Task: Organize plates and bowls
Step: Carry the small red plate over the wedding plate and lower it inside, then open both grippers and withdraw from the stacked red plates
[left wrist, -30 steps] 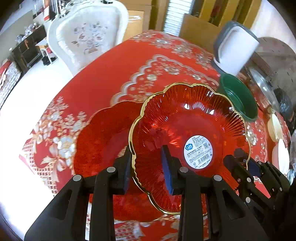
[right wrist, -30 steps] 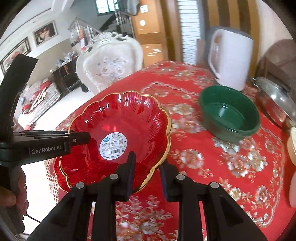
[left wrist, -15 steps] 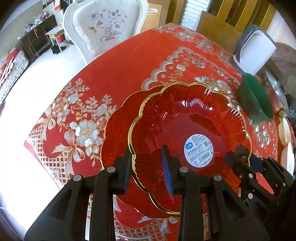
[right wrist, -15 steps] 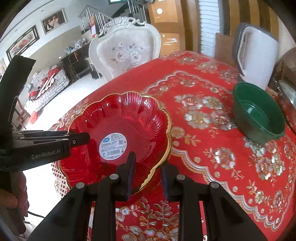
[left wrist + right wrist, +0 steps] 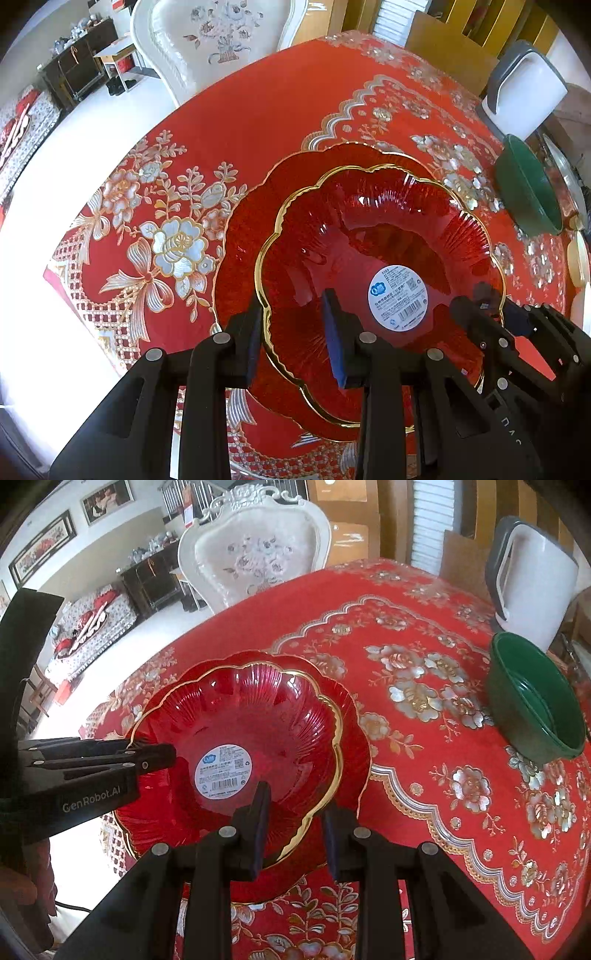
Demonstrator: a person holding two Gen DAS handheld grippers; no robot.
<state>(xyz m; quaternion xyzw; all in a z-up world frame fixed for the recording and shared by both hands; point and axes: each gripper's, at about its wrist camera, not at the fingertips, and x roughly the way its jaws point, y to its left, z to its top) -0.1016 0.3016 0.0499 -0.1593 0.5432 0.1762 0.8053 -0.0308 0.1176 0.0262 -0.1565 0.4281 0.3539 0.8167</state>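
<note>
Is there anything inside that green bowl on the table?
No, the green bowl shows only its bare green inside in the right wrist view.

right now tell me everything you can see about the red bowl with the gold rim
The red bowl looks like see-through ribbed glass or plastic, with a scalloped, flower-shaped gold rim and a round white barcode sticker at its centre. It sits upright over a larger red plate on the tablecloth. The left gripper and right gripper each straddle its rim, on opposite sides.
</note>
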